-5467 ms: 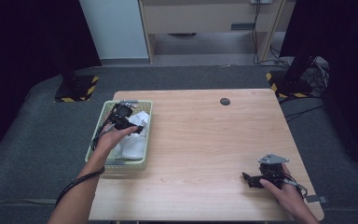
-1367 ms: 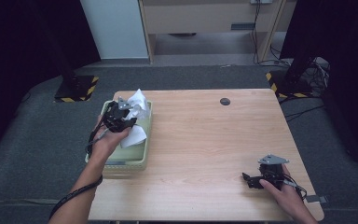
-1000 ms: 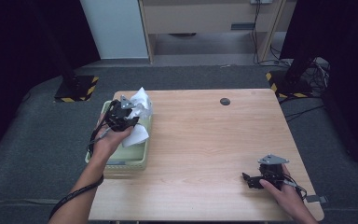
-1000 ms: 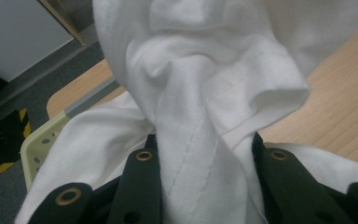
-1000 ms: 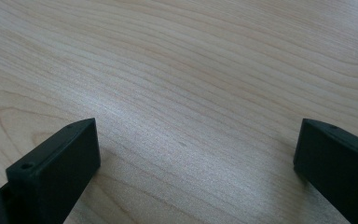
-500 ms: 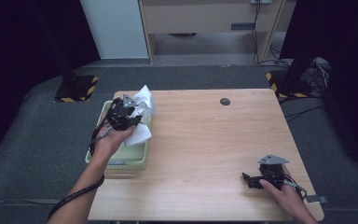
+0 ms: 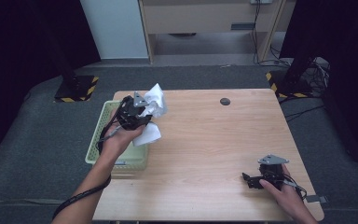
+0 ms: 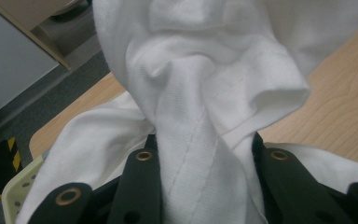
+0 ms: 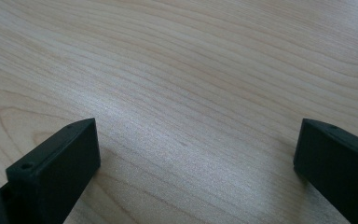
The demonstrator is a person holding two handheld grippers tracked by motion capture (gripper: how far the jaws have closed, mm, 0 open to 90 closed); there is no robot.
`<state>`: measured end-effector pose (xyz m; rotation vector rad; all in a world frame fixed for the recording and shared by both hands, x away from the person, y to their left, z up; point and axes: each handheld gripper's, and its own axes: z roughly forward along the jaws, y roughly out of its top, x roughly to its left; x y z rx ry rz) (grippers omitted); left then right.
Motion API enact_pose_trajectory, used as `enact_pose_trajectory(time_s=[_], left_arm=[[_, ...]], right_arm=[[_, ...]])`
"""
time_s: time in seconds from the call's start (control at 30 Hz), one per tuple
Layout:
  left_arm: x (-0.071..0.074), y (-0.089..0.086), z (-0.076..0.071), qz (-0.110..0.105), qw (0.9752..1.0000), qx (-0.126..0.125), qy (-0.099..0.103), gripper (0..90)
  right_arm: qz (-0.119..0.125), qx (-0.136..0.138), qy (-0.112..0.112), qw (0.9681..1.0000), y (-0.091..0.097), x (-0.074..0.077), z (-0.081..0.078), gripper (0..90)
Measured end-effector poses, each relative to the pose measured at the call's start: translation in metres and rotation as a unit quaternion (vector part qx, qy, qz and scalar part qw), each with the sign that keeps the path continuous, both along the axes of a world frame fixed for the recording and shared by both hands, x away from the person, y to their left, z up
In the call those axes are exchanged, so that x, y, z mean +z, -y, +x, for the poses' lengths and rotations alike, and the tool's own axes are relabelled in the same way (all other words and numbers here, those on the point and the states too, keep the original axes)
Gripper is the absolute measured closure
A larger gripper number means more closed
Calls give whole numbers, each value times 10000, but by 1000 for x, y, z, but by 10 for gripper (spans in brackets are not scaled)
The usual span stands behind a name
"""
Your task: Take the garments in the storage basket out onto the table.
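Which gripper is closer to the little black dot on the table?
The left gripper. It holds a white cloth up over the basket, to the left of the dot. The right gripper rests open at the table's near right corner, farther away.

1. Bunched white cloth (image 8: 200, 121) runs past the left gripper view's top and bottom edges.
2. Pale green perforated plastic basket (image 7: 103, 122): the cloth and the left hand (image 7: 119, 140) hide its inside.
3. Small dark round object (image 7: 224, 101) on the wooden table (image 7: 214, 140): too small to identify.
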<state>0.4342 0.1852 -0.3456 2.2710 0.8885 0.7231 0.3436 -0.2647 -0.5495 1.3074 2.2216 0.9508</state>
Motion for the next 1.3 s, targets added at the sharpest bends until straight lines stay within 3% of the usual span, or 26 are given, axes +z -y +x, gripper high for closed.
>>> enact_pose_trajectory(time_s=[0.73, 1.3], left_arm=[[-2, 43, -9, 97, 9991, -403, -115, 696], [-28, 86, -21, 147, 9957, -838, -359, 695]], right_arm=[[8, 5, -4, 10000, 0, 0, 0, 4], [5, 18, -10, 10000, 0, 0, -1, 4]])
